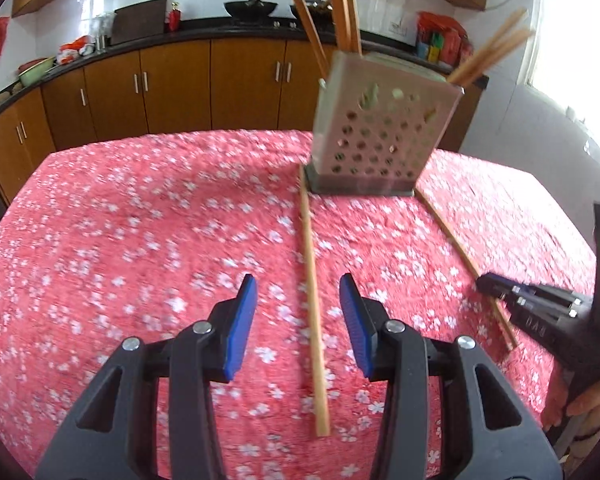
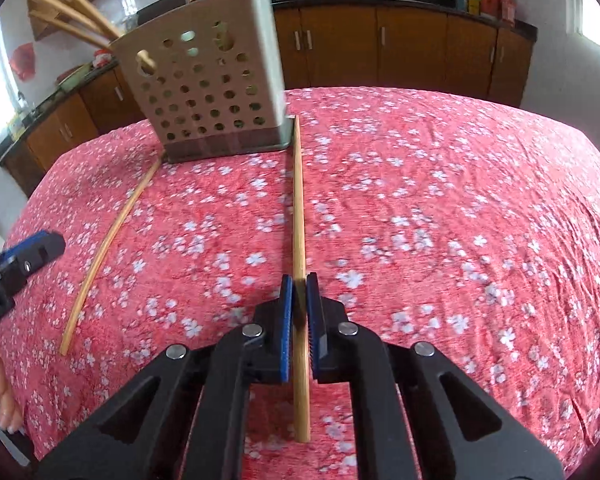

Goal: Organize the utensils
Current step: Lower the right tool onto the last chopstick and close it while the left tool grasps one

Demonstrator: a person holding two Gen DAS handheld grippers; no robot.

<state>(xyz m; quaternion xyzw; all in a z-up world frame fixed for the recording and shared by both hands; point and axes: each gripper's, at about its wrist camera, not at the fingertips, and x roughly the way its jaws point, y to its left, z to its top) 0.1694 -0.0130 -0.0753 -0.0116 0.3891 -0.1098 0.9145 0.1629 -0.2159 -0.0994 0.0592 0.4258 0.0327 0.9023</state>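
Note:
A grey perforated utensil holder (image 1: 374, 128) stands on the red floral tablecloth with several wooden chopsticks (image 1: 342, 4) in it; it also shows in the right wrist view (image 2: 208, 88). One loose chopstick (image 1: 312, 304) lies on the cloth between the open jaws of my left gripper (image 1: 298, 292), untouched. A second loose chopstick (image 1: 460, 256) lies to the right. My right gripper (image 2: 299, 284) is shut on this second chopstick (image 2: 299, 216), which points at the holder's base. The first chopstick (image 2: 112, 236) lies to its left.
The table (image 1: 140, 208) has a red flowered cloth. Brown kitchen cabinets (image 1: 172, 80) and a dark counter with a wok (image 1: 251, 8) stand behind. The right gripper's body (image 1: 540, 308) shows at the right of the left view.

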